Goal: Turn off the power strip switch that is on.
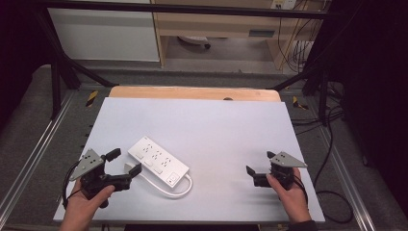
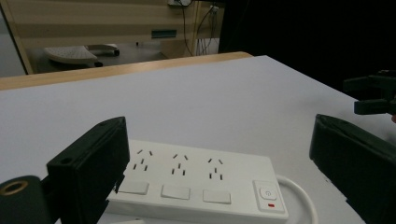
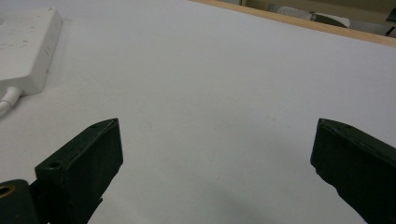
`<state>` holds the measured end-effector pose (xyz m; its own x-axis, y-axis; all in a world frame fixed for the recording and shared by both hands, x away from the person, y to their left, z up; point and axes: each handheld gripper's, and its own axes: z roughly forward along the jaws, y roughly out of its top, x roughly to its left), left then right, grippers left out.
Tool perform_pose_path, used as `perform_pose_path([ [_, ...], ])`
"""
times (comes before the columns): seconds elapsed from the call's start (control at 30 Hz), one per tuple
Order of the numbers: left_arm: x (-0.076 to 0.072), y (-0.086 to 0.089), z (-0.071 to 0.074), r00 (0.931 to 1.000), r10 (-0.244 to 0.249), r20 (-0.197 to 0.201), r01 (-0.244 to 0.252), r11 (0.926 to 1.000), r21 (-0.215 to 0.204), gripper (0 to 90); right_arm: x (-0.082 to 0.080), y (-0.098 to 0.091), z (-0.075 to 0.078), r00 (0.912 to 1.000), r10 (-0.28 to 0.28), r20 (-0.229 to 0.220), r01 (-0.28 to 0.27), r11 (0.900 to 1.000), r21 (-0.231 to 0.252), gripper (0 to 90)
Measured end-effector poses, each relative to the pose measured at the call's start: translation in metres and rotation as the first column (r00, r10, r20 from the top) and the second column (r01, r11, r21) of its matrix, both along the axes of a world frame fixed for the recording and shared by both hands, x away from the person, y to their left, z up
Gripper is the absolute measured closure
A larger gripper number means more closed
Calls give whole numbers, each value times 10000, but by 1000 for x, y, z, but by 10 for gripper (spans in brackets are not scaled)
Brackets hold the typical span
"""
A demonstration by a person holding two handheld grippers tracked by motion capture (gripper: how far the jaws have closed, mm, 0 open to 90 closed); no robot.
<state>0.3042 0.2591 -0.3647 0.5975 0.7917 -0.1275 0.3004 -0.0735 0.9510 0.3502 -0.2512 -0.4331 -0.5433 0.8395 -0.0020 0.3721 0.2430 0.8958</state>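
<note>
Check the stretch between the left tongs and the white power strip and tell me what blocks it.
Nothing visible blocks it. The left tongs are open and sit right beside the white rectangular plastic power strip, whose near end lies between the jaws in the left gripper view, with bare white tabletop around it. Its white cable loops off the far end.

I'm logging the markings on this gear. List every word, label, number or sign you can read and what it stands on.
No readable words or numbers.
Power strip: a power symbol on its switch, above a small red mark; no brand text can be made out.
Teal label on the wooden cabinet behind the table: too blurred to read.
Left gripper and right gripper, jaws apart: no markings seen.
</note>
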Motion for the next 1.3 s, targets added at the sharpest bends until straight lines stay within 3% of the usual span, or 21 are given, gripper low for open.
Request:
perform_pose_path([
  [0.3,-2,-10,10,9997,-158,158,157,9999,70,47,1,-1,0,10000,-45,-69,46,9999,112,29],
  [0.73,-5,-20,23,9993,-367,-54,367,9993,101,54,1,-2,0,9999,-134,-67,134,9999,37,28],
  [0.83,-4,-22,26,9987,-499,-52,500,9986,173,119,0,-2,0,9998,-149,-94,149,9999,58,28],
  [1.07,-2,-25,28,9984,-561,-98,563,9982,212,112,0,-2,1,10000,-82,-51,83,10000,25,29],
  [1.3,4,-29,31,9980,-488,-394,499,9984,260,124,-6,-3,3,9999,-145,-61,146,9998,152,29],
])
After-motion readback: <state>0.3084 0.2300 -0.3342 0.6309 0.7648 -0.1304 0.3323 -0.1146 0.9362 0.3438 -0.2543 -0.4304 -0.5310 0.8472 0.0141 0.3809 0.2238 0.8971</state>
